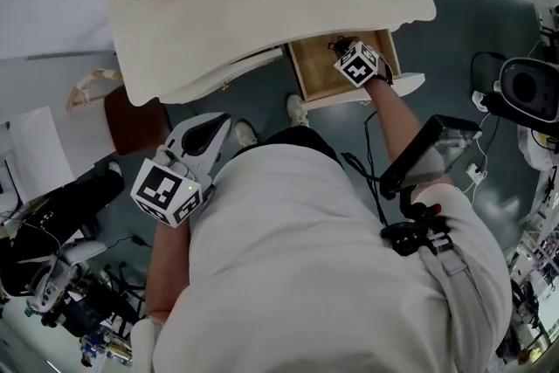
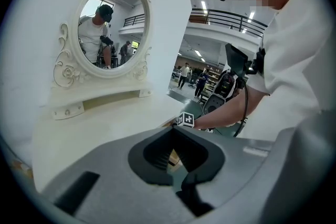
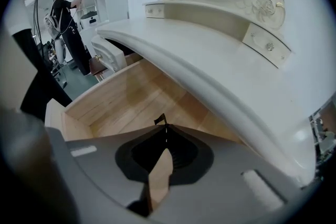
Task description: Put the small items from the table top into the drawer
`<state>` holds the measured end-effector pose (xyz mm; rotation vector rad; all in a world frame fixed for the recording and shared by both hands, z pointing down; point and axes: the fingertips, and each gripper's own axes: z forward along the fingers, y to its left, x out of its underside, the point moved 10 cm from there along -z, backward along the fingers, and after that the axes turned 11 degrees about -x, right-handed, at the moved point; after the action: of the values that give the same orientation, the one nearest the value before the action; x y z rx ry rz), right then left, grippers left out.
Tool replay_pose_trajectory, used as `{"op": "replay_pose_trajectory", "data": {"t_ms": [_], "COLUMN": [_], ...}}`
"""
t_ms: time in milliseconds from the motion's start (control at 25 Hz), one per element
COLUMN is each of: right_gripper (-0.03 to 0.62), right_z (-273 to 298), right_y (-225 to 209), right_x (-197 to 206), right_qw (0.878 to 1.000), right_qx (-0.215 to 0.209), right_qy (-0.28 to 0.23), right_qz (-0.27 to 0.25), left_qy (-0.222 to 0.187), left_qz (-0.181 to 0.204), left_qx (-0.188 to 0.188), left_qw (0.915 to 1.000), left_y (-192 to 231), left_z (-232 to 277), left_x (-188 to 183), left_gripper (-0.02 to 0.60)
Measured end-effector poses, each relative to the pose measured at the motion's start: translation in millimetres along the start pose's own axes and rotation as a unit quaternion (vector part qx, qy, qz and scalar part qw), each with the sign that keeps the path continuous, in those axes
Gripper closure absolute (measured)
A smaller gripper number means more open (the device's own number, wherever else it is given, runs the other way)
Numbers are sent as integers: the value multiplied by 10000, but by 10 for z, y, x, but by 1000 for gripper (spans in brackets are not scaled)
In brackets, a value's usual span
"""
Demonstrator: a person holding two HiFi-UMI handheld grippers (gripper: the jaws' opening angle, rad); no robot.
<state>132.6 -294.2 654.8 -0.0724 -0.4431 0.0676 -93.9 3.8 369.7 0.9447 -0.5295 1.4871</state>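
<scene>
The white dressing table (image 1: 262,4) fills the top of the head view, with its wooden drawer (image 1: 319,70) pulled open at the right. My right gripper (image 1: 342,46) reaches into that drawer. In the right gripper view its jaws (image 3: 165,126) are closed over the drawer's wooden floor (image 3: 131,107), and a small thin black item (image 3: 160,120) sticks out at the tips. My left gripper (image 1: 210,128) hangs low by the person's body, below the table's front edge. In the left gripper view it (image 2: 174,127) is shut and holds nothing, pointing across the table top (image 2: 105,128) toward the right gripper's marker cube (image 2: 185,119).
An oval mirror (image 2: 113,23) with a little shelf drawer (image 2: 68,111) stands at the back of the table. A brown stool (image 1: 135,122) sits left of the person. Camera gear (image 1: 528,87) and cables crowd the floor at right and lower left.
</scene>
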Motion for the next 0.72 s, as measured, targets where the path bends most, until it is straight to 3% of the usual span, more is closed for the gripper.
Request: {"op": "replay_pose_trajectory", "data": {"t_ms": [720], "right_gripper": [572], "right_z": [210], "right_y": [-69], "right_x": [79], "right_qw": [9990], "right_qx": [-323], "right_qy": [31], "right_qz": [-314], "left_qy": [194], "left_qz": [-22], "left_qx": [-67], "left_qw": [9998], "left_y": [-118], "left_z": [247], "left_x": [-102], "left_gripper": [580]}}
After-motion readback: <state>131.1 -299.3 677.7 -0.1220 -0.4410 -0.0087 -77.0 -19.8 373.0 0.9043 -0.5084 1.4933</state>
